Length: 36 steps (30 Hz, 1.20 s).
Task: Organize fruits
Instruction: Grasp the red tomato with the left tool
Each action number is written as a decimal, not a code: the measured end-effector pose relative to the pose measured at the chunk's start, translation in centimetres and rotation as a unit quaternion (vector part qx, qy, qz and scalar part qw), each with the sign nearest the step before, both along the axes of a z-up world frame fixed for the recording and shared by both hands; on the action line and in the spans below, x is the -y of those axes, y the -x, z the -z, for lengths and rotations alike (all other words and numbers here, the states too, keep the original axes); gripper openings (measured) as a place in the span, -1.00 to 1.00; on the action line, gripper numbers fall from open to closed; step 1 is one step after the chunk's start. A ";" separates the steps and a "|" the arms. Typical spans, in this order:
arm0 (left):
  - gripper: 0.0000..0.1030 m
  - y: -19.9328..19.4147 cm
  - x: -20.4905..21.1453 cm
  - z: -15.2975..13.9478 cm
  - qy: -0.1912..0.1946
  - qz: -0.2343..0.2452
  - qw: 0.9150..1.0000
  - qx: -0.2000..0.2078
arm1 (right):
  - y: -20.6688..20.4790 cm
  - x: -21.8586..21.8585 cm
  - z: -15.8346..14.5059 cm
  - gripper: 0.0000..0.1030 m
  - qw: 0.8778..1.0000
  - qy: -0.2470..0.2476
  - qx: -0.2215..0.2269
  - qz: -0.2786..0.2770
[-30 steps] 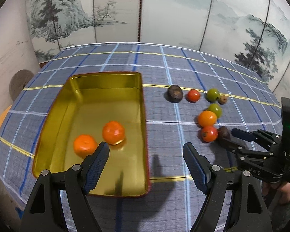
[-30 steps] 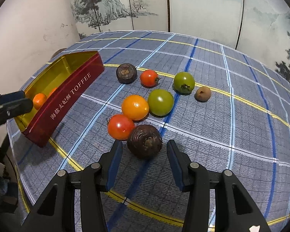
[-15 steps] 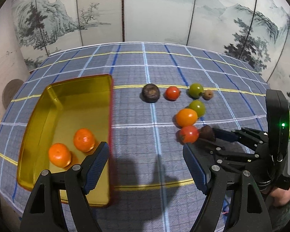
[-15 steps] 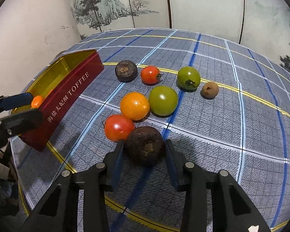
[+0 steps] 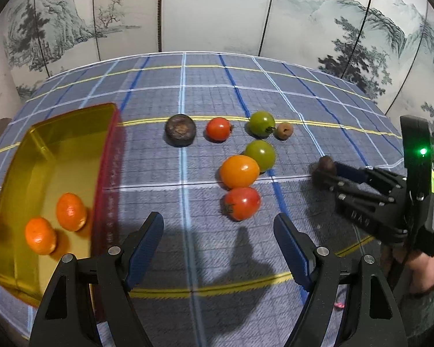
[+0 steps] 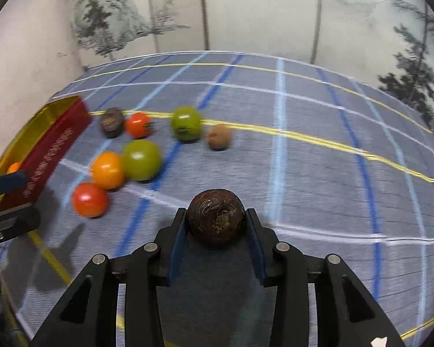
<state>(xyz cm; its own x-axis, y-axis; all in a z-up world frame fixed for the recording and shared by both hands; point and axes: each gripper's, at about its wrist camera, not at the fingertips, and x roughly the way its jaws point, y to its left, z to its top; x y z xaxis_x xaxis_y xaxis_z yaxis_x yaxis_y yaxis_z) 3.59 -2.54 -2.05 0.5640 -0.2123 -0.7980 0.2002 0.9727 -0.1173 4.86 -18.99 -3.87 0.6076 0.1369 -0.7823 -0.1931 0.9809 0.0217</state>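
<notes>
- Where the right tool [image 6: 217,225] is seen from its own camera, its two blue pads are clenched on a dark brown round fruit [image 6: 216,216], one pad on each side; that view is blurred, so whether the fruit is clear of the cloth cannot be told.
- Right tool as seen from the left camera [image 5: 322,170]: fruit at its tip, near the table's right edge, well apart from the other fruits.
- Left tool [image 5: 217,248]: released, jaws wide apart, nothing between them, over the near edge of the table [image 5: 275,92].
- Table covering: blue plaid cloth with yellow and white lines.
- Gold tin with red outer wall [image 5: 43,156]: at the table's left edge; holds two mandarins [image 5: 71,211], [image 5: 40,235], side by side.
- Loose fruits, mid-table, far row from left: second dark brown fruit [image 5: 180,130], small red tomato [image 5: 218,129], green tomato [image 5: 261,123], small tan fruit [image 5: 284,130] just beside it.
- Nearer cluster: green tomato [image 5: 260,155] touching an orange tomato [image 5: 239,171]; red tomato [image 5: 242,203] just in front of the orange one.
</notes>
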 end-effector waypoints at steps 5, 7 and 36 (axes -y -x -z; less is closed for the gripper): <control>0.53 -1.3 0.9 1.1 0.002 -0.005 1.000 -0.012 | -0.9 2.6 0.0 -0.30 0.999 0.018 0.010 0.039; 0.53 -1.9 1.2 1.6 0.006 -0.009 1.000 -0.019 | -1.2 3.4 0.0 -0.30 0.999 0.012 0.009 0.048; -0.30 -2.9 2.2 3.1 0.000 -0.005 1.000 -0.025 | -1.7 3.3 0.3 -0.29 0.999 0.009 0.001 0.046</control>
<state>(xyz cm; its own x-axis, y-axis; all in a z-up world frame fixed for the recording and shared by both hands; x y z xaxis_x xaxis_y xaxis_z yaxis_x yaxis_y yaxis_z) 6.49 -4.71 -5.14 0.5257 -0.2068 -0.8251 0.1835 0.9747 -0.1274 6.57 -22.25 -4.21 0.6185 0.0662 -0.7830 -0.1025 0.9947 0.0032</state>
